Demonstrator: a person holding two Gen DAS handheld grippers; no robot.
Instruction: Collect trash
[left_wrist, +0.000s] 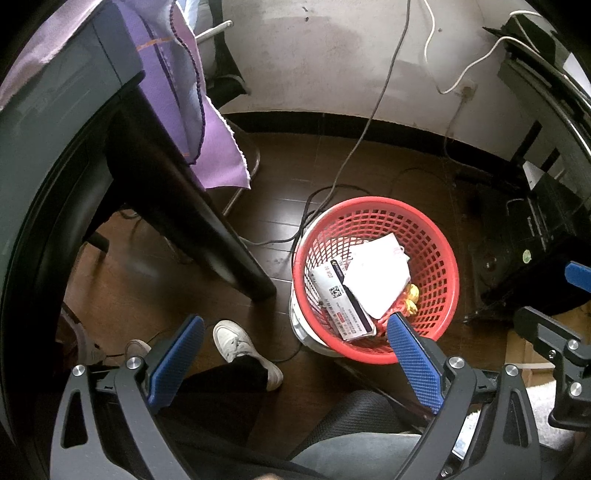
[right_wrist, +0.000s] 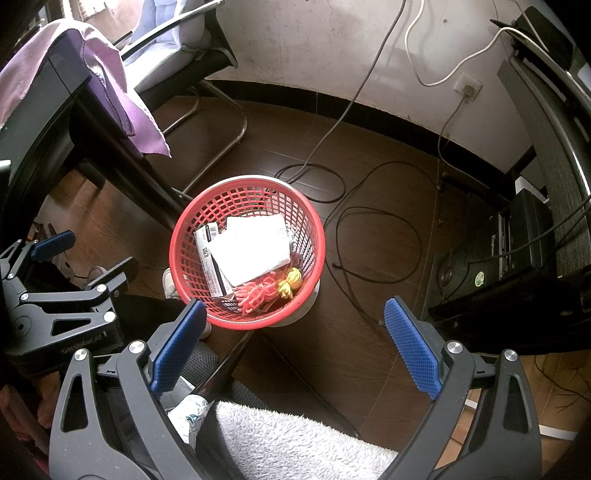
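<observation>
A red mesh basket (left_wrist: 376, 277) is standing on the dark wooden floor (left_wrist: 295, 177), sitting right of centre in the left wrist view and at the centre of the right wrist view. Inside it, a white sheet of paper (right_wrist: 255, 245) is lying on top of a printed box (right_wrist: 210, 254), with a crumpled yellow wrapper (right_wrist: 290, 282) and a red tangle (right_wrist: 256, 293) beside them.

The left hand-held gripper (left_wrist: 291, 354) is hovering low in its frame with its blue fingers (left_wrist: 177, 354) spread wide apart and nothing between them; its right finger is overlapping the basket's near rim. The right hand-held gripper (right_wrist: 295, 343) is likewise gaping open and empty, just below the basket in its frame.

A purple cloth (left_wrist: 207, 122) is draping over the dark surface (left_wrist: 55, 110) at upper left. Cables (right_wrist: 369, 229) are trailing across the floor, and a white shoe (left_wrist: 243, 347) is showing at the bottom.
</observation>
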